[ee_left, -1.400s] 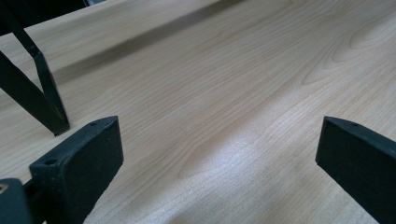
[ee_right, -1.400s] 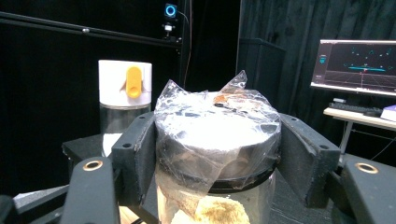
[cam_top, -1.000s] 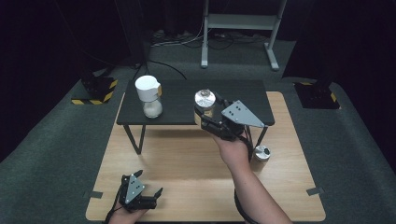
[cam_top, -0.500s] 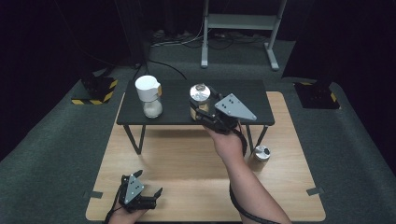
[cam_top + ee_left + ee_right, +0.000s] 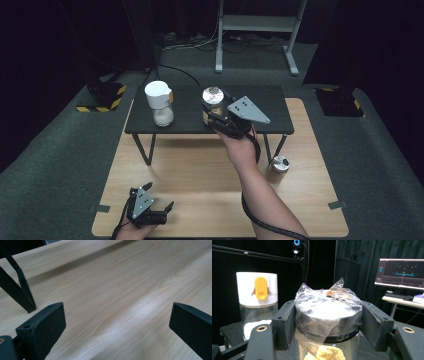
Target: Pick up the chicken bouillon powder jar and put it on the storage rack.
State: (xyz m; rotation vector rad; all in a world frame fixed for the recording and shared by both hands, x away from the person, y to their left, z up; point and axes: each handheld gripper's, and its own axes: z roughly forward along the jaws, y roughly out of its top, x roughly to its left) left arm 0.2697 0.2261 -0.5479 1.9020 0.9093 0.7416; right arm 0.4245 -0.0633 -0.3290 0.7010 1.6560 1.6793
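Foil-capped jar point(image 5: 328, 322) upright, long axis vertical, clamped by right hand-held gripper point(image 5: 328, 325)

Right tongs point(image 5: 216, 111) clamped tight; left tongs point(image 5: 159, 209) (low, near edge) gape.

We see a white-lidded glass jar point(image 5: 160, 105) standing upright at the left end of a small black table point(image 5: 270, 117), white powder in its lower part and a yellow tab point(image 5: 261, 288) on its lid; the black table stands on a light wooden board point(image 5: 190, 180); a small metal cap point(image 5: 279, 164) rests on that board beside the table's right leg; a lit monitor point(image 5: 402, 272) glows far right.
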